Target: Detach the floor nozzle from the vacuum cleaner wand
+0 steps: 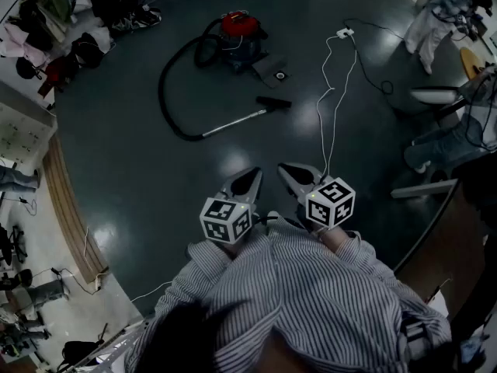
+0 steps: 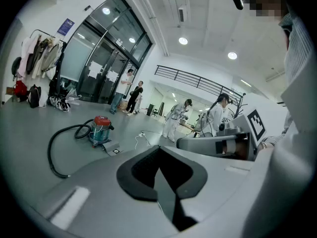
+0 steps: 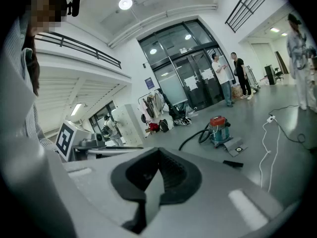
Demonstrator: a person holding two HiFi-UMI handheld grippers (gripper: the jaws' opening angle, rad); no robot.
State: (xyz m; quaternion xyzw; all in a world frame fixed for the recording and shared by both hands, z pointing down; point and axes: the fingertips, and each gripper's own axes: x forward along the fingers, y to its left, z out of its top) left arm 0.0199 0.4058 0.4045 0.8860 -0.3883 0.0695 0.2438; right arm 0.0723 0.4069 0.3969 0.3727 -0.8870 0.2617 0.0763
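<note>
A red-lidded vacuum cleaner (image 1: 239, 36) stands on the dark floor far ahead, its black hose (image 1: 166, 93) looping left. The silver wand (image 1: 234, 122) lies on the floor with the black floor nozzle (image 1: 273, 101) at its right end. The vacuum (image 2: 100, 130) also shows in the left gripper view, and the vacuum (image 3: 219, 130) and nozzle (image 3: 233, 164) in the right gripper view. My left gripper (image 1: 254, 176) and right gripper (image 1: 285, 170) are held close to my chest, side by side, both shut and empty, well short of the wand.
A white cable (image 1: 332, 92) runs from a floor socket (image 1: 345, 32) toward me. A grey flat plate (image 1: 273, 70) lies beside the vacuum. People stand at the glass doors (image 2: 130, 90) and at the right (image 1: 435, 22). Bags and coats (image 1: 54, 45) pile at the left.
</note>
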